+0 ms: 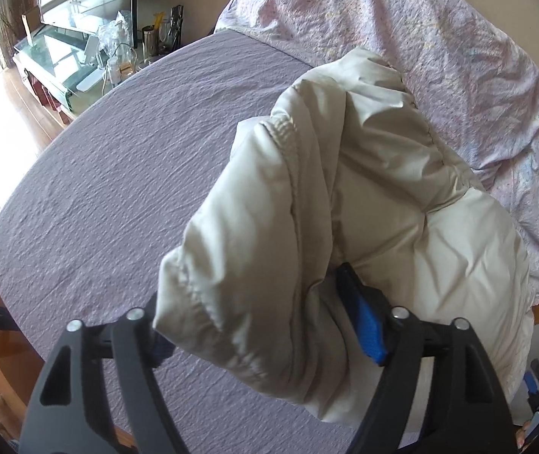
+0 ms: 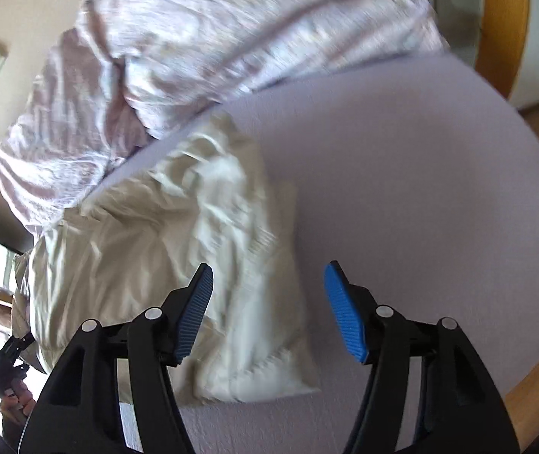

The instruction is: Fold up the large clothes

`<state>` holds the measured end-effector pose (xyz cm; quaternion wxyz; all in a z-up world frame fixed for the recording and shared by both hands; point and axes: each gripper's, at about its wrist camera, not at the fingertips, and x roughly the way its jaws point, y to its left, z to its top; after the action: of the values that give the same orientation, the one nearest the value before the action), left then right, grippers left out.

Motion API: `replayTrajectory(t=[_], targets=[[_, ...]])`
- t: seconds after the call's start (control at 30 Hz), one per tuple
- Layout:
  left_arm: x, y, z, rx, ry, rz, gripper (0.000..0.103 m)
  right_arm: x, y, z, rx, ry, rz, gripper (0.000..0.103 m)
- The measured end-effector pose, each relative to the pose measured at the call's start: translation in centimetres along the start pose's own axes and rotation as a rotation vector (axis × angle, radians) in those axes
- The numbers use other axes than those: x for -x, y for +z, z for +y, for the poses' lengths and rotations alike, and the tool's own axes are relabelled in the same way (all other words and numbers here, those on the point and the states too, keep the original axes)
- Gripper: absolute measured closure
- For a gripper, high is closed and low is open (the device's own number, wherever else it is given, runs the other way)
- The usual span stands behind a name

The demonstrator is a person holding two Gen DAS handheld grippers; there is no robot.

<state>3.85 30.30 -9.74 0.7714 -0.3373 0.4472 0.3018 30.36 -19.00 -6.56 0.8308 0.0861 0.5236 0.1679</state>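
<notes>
A cream padded jacket (image 1: 364,196) lies bunched on the purple bed sheet (image 1: 125,174). My left gripper (image 1: 265,321) stands wide with a thick puffy fold of the jacket between its jaws; the blue right pad (image 1: 368,321) presses the fabric and the left pad is hidden behind it. In the blurred right wrist view the jacket (image 2: 178,249) lies left of centre on the sheet (image 2: 402,174). My right gripper (image 2: 269,310) is open and empty just above the jacket's near right corner. The left gripper shows small at the lower left (image 2: 4,355).
A crumpled pink-and-white duvet (image 1: 402,38) is heaped behind the jacket, and it also shows in the right wrist view (image 2: 193,38). A glass TV stand with bottles and cups (image 1: 118,56) stands beyond the bed. The wooden bed frame (image 2: 504,19) edges the mattress.
</notes>
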Motion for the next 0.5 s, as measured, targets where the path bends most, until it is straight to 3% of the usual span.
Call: replayTrajectory(t=[0.2, 0.3, 0.37, 0.5], targets=[[-0.4, 0.0, 0.2, 0.002, -0.004, 0.005, 0.022, -0.1, -1.2, 8.7, 0.209, 0.124, 0.005, 0.041], [-0.4, 0.0, 0.3, 0.005, -0.012, 0.004, 0.022, -1.0, -2.7, 13.2, 0.309, 0.167, 0.027, 0.048], [-0.6, 0.0, 0.3, 0.006, -0.016, 0.005, 0.022, -1.7, -3.7, 15.7, 0.364, 0.179, 0.043, 0.054], [-0.7, 0.0, 0.3, 0.007, -0.024, 0.007, 0.021, -3.0, -4.8, 18.1, 0.414, 0.180, 0.070, 0.055]])
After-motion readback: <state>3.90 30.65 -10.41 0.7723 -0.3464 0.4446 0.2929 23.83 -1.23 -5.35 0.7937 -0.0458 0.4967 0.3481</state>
